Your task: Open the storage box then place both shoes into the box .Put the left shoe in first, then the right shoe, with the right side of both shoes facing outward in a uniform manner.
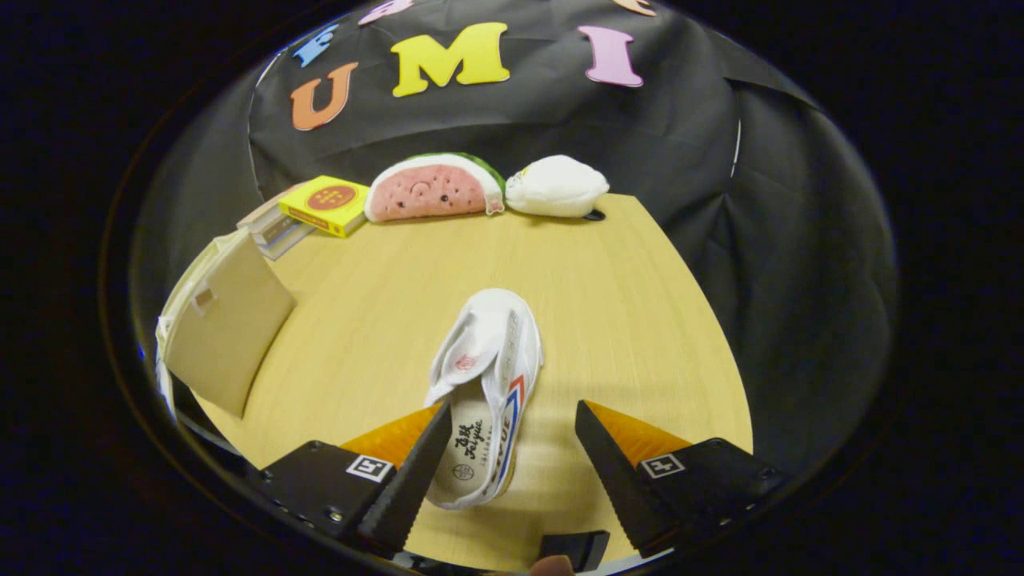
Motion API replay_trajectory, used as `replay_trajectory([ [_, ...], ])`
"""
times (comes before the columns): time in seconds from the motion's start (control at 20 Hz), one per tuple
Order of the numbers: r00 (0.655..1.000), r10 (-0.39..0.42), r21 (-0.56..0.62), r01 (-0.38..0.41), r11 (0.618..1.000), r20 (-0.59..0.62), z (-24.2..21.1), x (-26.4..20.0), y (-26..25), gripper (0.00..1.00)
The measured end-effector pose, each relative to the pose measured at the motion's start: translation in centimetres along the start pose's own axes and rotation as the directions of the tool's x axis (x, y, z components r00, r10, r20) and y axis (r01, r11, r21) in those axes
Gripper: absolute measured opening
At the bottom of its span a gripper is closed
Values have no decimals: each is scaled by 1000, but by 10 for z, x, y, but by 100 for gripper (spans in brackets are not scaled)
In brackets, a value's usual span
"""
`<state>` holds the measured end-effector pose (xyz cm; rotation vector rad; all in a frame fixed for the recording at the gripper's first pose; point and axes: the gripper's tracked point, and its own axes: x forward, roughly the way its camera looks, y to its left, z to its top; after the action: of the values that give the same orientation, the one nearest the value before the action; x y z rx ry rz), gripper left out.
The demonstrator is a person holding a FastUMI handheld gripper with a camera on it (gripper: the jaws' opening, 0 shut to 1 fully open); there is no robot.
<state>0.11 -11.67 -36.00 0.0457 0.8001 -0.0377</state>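
Note:
A white canvas shoe (488,384) with red and blue side stripes lies on the wooden table (624,304), toe pointing away from me. Its heel end sits between my two fingers, closer to the left finger (416,472). My gripper (512,416) is open, and neither finger presses on the shoe. To the left of the shoe stands the storage box (220,324), its beige lid flap raised and open.
At the table's far edge lie a watermelon-slice plush (432,190), a white plush (556,186), and a yellow box on stacked books (324,204). Bare tabletop stretches right of the shoe and between it and the plush toys.

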Motion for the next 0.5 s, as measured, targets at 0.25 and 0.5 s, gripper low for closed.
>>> replay_trajectory([
  [0.25,1000,8,-16,-8,1000,-15,5,36,-6,76],
  [0.5,998,-4,-8,3,1000,-63,0,49,-7,28],
])
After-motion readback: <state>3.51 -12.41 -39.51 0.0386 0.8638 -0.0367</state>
